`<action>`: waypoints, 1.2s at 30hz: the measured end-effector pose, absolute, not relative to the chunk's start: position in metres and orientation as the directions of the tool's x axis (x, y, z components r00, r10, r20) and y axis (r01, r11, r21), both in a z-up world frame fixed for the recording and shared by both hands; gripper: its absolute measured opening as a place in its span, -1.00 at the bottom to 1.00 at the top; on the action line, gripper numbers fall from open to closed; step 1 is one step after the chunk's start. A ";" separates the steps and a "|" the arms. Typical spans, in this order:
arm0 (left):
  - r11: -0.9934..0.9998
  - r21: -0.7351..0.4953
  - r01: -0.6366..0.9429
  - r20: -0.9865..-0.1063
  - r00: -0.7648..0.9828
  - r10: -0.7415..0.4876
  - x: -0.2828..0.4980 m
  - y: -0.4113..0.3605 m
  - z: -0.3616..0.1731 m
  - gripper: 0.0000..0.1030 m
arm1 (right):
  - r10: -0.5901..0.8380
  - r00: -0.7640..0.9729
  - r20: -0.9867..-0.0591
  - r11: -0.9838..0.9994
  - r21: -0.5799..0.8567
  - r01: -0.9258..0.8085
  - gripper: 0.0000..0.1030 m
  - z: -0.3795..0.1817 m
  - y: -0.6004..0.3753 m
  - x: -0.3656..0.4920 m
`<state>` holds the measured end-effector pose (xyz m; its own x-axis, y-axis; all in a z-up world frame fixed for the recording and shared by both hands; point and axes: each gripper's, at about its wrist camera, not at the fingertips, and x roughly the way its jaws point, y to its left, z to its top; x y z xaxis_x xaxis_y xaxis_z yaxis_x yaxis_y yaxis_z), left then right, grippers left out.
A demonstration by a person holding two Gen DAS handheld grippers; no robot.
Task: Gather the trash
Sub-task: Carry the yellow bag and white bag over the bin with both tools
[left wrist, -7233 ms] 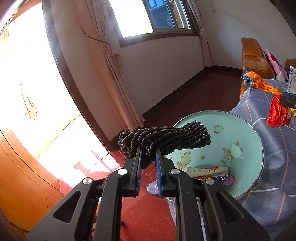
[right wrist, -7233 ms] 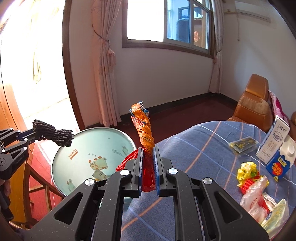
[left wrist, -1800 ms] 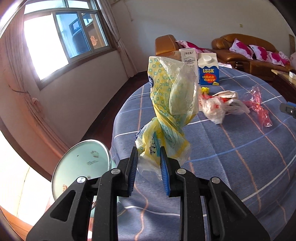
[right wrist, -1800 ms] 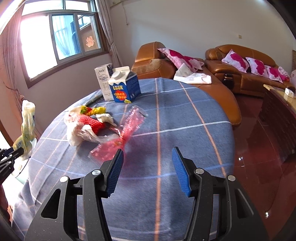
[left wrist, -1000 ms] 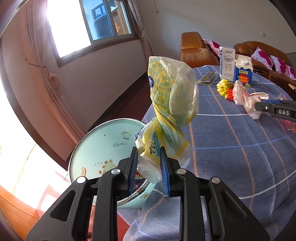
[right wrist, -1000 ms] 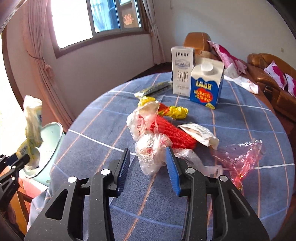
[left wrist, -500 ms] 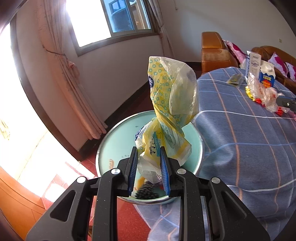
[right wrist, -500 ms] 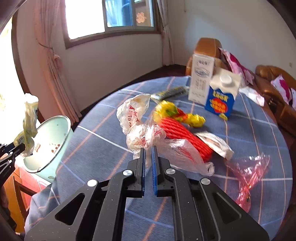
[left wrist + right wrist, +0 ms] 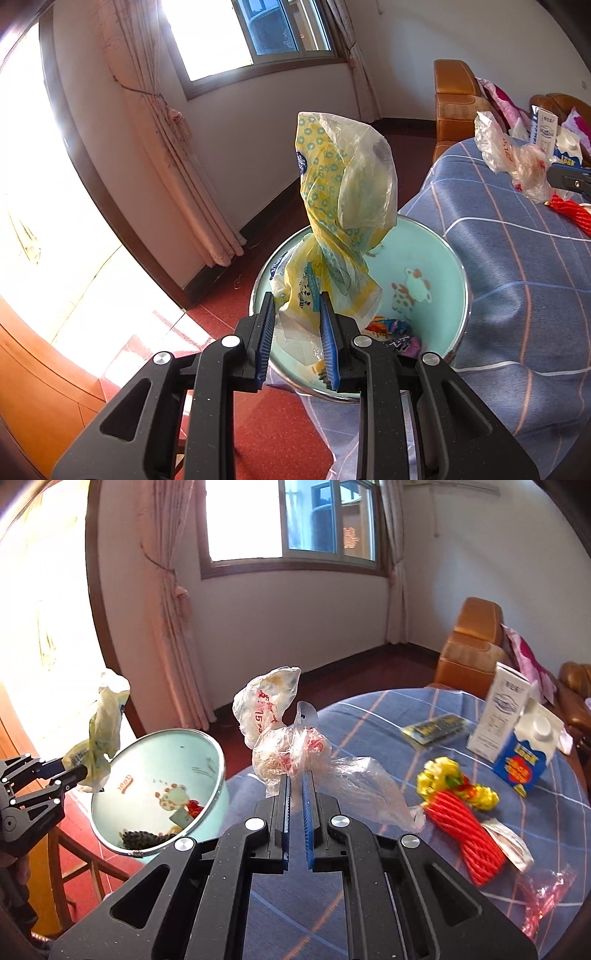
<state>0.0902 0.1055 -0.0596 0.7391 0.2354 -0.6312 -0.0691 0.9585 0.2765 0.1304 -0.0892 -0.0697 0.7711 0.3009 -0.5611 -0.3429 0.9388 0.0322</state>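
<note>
My left gripper (image 9: 296, 306) is shut on a crumpled yellow plastic bag (image 9: 341, 206) and holds it over the near rim of a mint green basin (image 9: 432, 266) with several wrappers in its bottom. My right gripper (image 9: 295, 779) is shut on a clear plastic bag with red print (image 9: 280, 734), lifted above the blue checked tablecloth (image 9: 369, 738). In the right wrist view the basin (image 9: 147, 771) stands at the table's left edge, with the left gripper (image 9: 79, 773) and its yellow bag (image 9: 105, 723) above its rim.
On the table lie a red mesh sleeve (image 9: 465, 830), a yellow wrapper (image 9: 447, 775), a pink clear bag (image 9: 546, 893), a dark flat packet (image 9: 436, 729) and two cartons (image 9: 517, 731). A brown leather sofa (image 9: 472, 646) stands behind. A wooden chair (image 9: 74, 864) is under the basin.
My left gripper has carried the yellow bag closer over the basin. My right gripper has lifted the clear bag off the table and swung it left toward the basin.
</note>
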 end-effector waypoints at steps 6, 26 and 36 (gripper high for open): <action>0.957 0.278 -0.080 -0.636 0.732 0.246 0.092 0.113 -0.063 -0.54 | 0.321 0.767 -0.556 0.931 0.035 -0.364 -0.86 -0.072 -0.078 0.138; 0.943 0.314 -0.105 -0.637 0.713 0.292 0.101 0.121 -0.070 -0.54 | 0.353 0.747 -0.563 0.900 -0.013 -0.435 -0.86 -0.082 -0.037 0.148; 0.939 0.327 -0.103 -0.638 0.709 0.300 0.101 0.120 -0.072 -0.54 | 0.369 0.738 -0.566 0.882 -0.038 -0.470 -0.86 -0.086 -0.023 0.147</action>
<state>0.1010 0.1197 -0.0722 0.7088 0.3003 -0.6383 -0.1034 0.9393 0.3270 0.1472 -0.0231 -0.0863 0.7375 0.3686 -0.5658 -0.4701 0.8818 -0.0383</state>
